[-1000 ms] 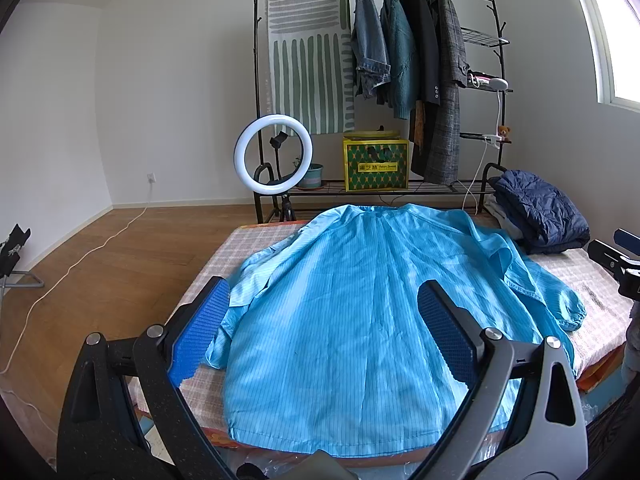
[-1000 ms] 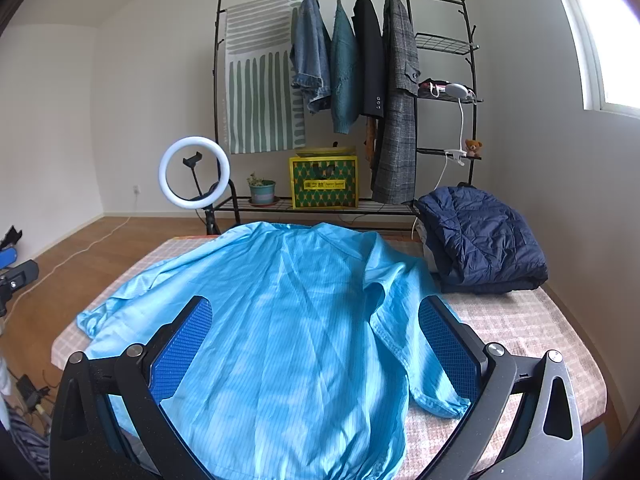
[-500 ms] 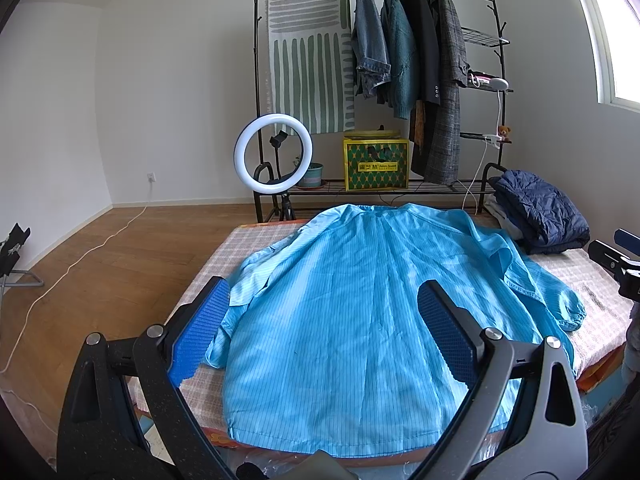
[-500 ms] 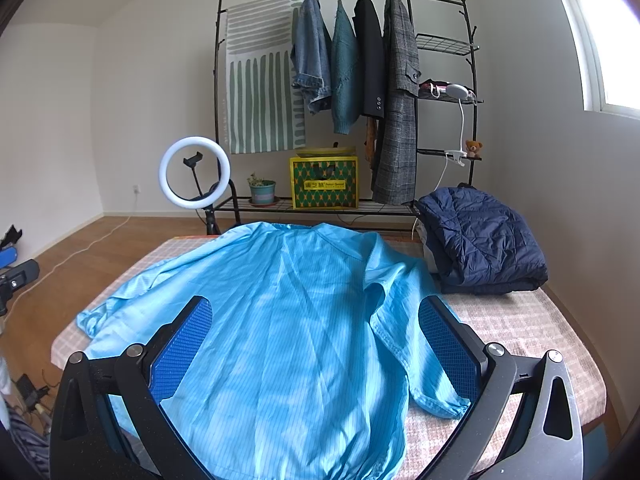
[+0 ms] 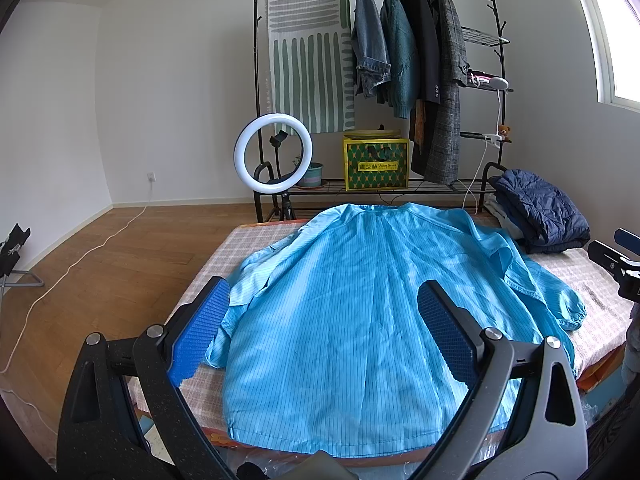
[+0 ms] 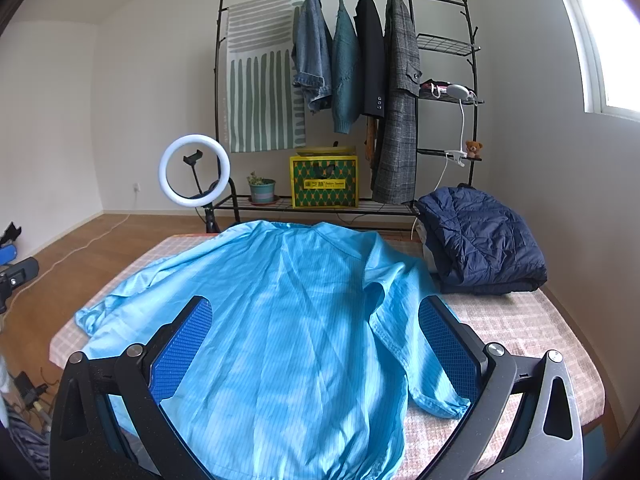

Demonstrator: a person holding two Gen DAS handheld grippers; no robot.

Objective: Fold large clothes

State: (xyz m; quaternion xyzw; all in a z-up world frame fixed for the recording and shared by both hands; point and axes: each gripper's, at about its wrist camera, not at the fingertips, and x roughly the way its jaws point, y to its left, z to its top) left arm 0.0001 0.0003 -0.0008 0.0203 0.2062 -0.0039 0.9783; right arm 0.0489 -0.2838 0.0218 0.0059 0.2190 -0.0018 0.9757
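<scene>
A large light-blue striped coat (image 5: 360, 304) lies spread flat, back up, on the checked table (image 5: 248, 240), collar at the far end and hem at the near edge. It also shows in the right wrist view (image 6: 280, 320), with its right sleeve (image 6: 404, 344) folded alongside the body. My left gripper (image 5: 324, 320) is open and empty, held above the hem. My right gripper (image 6: 316, 340) is open and empty above the coat's near right part. The right gripper's tip shows at the left wrist view's right edge (image 5: 616, 256).
A folded navy quilted jacket (image 6: 480, 236) lies on the table's far right corner. Behind the table stand a clothes rack (image 5: 400, 60) with hanging garments, a ring light (image 5: 273, 153), a yellow-green box (image 5: 376, 164) and a potted plant (image 6: 262, 190). Wood floor lies to the left.
</scene>
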